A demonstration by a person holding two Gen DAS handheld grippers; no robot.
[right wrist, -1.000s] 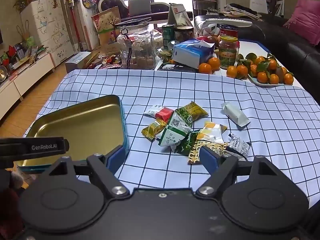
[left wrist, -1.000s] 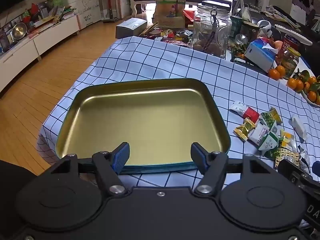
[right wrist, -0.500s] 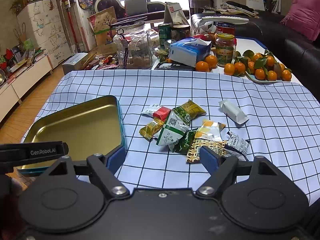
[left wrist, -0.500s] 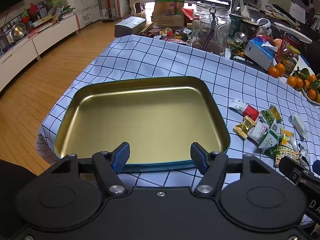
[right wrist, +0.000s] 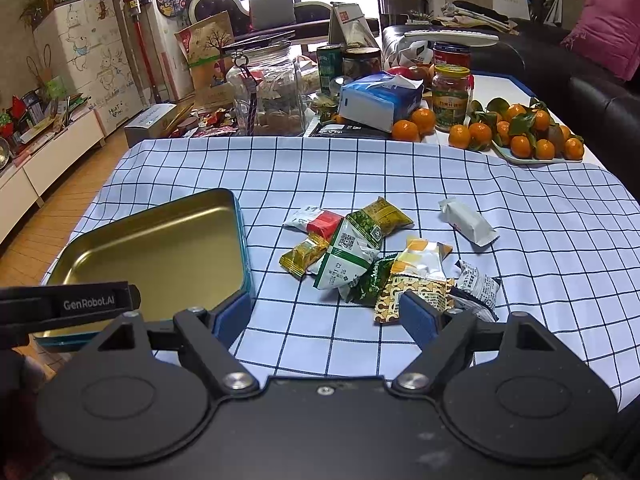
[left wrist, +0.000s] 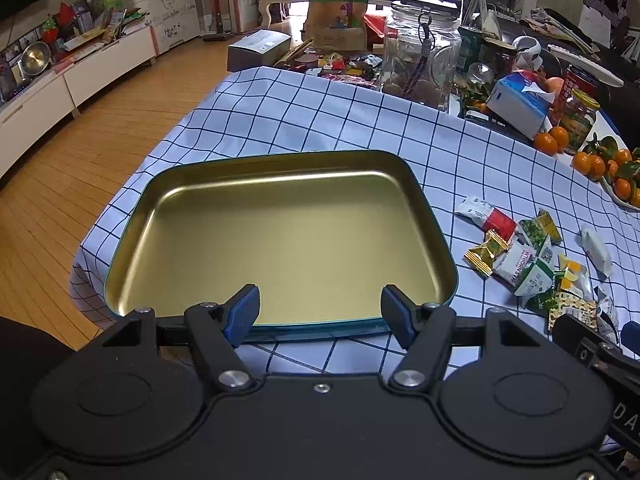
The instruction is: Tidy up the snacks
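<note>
1. Left gripper [left wrist: 320, 310] – jaws spread wide with nothing between the blue pads; it hangs over the near rim of the tin tray [left wrist: 424, 200], pointing down into it.
2. Right gripper [right wrist: 326, 316] – jaws likewise wide apart and holding nothing; its left pad stands just beside the tray's near right corner, its right pad at the near edge of the snack pile.
3. Tin tray – shallow, gold inside with a teal outer wall, lying flat on the left part of the checked tablecloth [right wrist: 540, 240]; no snack is in it.
4. Snack pile [right wrist: 360, 256] – small wrapped packets heaped on the cloth just right of the tray and apart from it. Visible members: a red-and-white packet [right wrist: 316, 220], a gold-wrapped sweet [right wrist: 306, 254], green-and-white packets, an orange-and-white packet [right wrist: 424, 260], and a brown patterned packet [right wrist: 416, 298] nearest the right gripper.
5. White packet [right wrist: 466, 222] – lies alone on the cloth, to the right of the pile.
6. Background, beyond the cloth's far edge: glass jar [right wrist: 272, 92], tissue pack [right wrist: 380, 100], and a plate of oranges [right wrist: 528, 136].
</note>
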